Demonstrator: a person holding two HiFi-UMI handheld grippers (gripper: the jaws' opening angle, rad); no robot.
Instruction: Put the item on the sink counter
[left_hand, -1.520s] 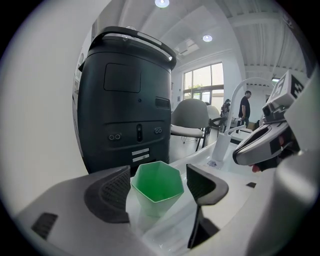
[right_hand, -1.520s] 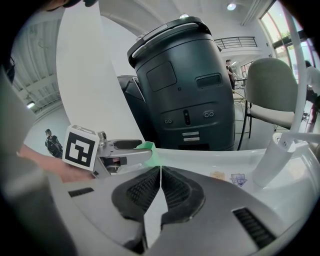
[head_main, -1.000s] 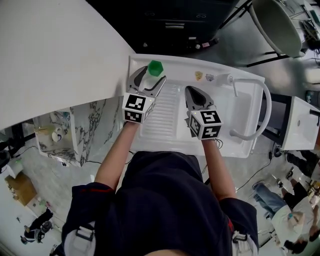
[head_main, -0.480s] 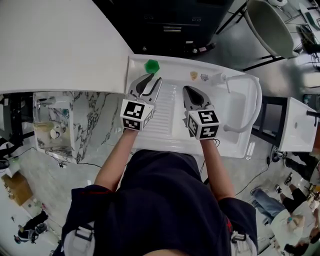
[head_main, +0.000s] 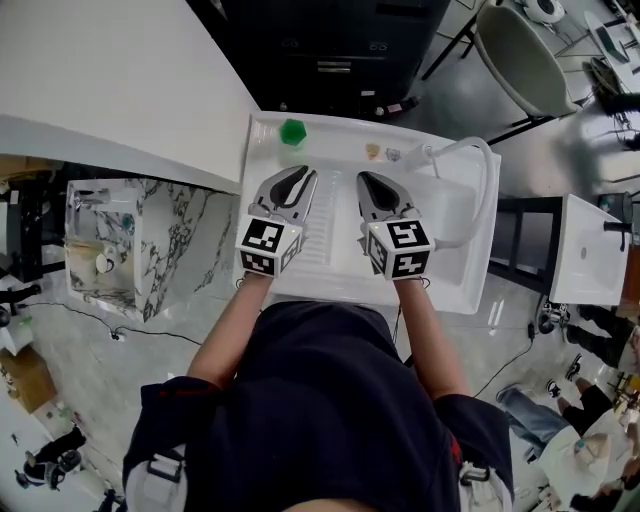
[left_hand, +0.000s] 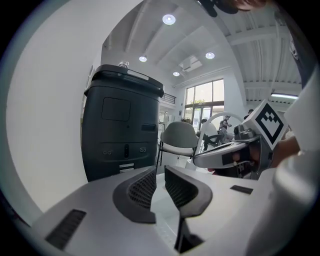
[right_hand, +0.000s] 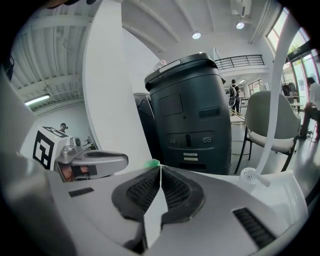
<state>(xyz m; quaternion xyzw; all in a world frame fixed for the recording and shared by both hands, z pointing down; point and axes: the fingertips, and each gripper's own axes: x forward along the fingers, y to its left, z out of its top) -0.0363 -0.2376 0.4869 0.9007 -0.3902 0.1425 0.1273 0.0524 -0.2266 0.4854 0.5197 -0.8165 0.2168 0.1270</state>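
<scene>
The item, a pale bottle with a green cap (head_main: 292, 131), stands by itself at the far left corner of the white sink counter (head_main: 262, 142). My left gripper (head_main: 303, 176) hovers nearer to me than the bottle and does not touch it. In the left gripper view its jaws (left_hand: 160, 172) have just been closing and stand a narrow gap apart, with nothing between them. My right gripper (head_main: 366, 181) is shut and empty beside it, over the ribbed drainboard (head_main: 322, 218). The right gripper view shows its pads (right_hand: 160, 168) meeting, with a sliver of the green cap (right_hand: 152, 163) beyond them.
A white arched faucet (head_main: 487, 185) curves over the basin on the right. Two small objects (head_main: 372, 151) lie on the back ledge. A dark bin (left_hand: 122, 125) and a grey chair (head_main: 525, 50) stand beyond the sink. A white wall (head_main: 110, 80) borders the left side.
My left gripper has let go of the green-capped bottle, drawn back toward me and narrowed its jaws. The right gripper has pulled back too. The bottle stays at the counter's far left corner.
</scene>
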